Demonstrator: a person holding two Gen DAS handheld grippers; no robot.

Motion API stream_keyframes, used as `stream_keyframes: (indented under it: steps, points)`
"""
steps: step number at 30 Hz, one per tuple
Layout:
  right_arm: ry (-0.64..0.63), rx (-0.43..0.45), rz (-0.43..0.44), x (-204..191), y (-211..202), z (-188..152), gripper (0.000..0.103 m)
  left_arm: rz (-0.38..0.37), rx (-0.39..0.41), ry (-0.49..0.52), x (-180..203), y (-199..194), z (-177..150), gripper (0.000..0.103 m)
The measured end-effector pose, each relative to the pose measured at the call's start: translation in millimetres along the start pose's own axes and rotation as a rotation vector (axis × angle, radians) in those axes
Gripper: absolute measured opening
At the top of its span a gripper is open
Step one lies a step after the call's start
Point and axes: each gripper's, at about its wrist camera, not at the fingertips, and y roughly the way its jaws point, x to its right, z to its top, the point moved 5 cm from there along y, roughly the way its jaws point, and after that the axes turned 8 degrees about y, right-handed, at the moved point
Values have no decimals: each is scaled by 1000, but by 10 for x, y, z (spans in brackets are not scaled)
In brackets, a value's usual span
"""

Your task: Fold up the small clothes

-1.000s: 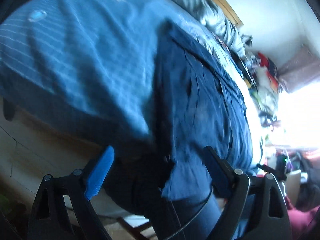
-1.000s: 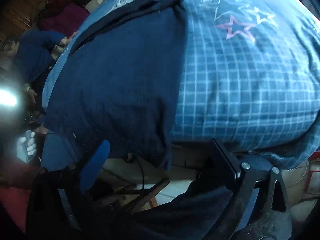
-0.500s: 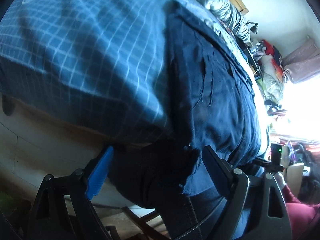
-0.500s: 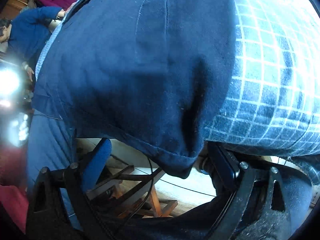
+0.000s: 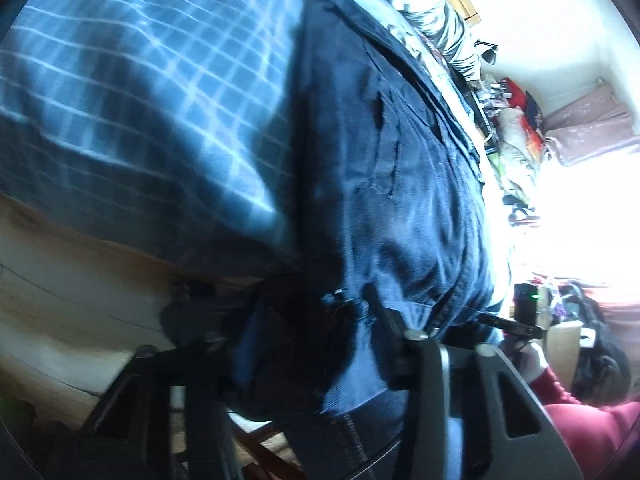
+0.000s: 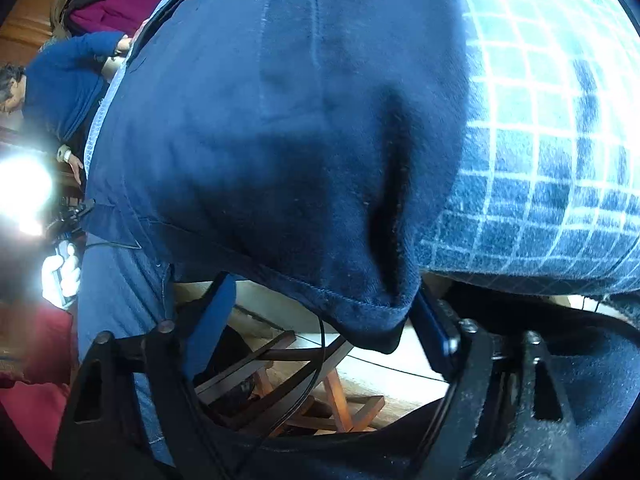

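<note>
Since the earlier frames, both grippers have closed in on the hanging edge of the garment, and the left gripper's fingers have drawn much nearer together. Left gripper (image 5: 304, 344): fingers now narrow, with the lower corner of the navy garment (image 5: 400, 200) bunched between them; it appears clamped on the cloth, though blur and shadow obscure the left finger. Right gripper (image 6: 320, 312): jaws spread wide, blue finger (image 6: 212, 320) at 8 o'clock and dark finger (image 6: 436, 336) at 4 o'clock, with the garment's stitched hem corner (image 6: 368, 320) hanging between them and just beside the dark finger; contact cannot be confirmed.

Garment position: spread flat on the blue checked bedcover (image 5: 140, 100), its near edge draped over the bed's side. In the right wrist view the garment (image 6: 280, 120) fills the centre, with bedcover (image 6: 540, 140) at 2 o'clock.

Surroundings: wooden stool frame (image 6: 336, 400) on the floor below the hem. A person in a blue sleeve (image 6: 68, 76) at 10 o'clock. Grey bedding (image 5: 436, 12) at 1 o'clock in the left view.
</note>
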Motion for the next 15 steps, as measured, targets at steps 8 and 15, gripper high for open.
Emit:
stream_keyframes:
  steps: [8, 15]
  points:
    - [4, 85, 189, -183, -726, -174, 7, -68, 88, 40, 372, -289, 123, 15]
    - [-32, 281, 370, -552, -1689, 56, 7, -203, 328, 47, 743, -999, 650, 15]
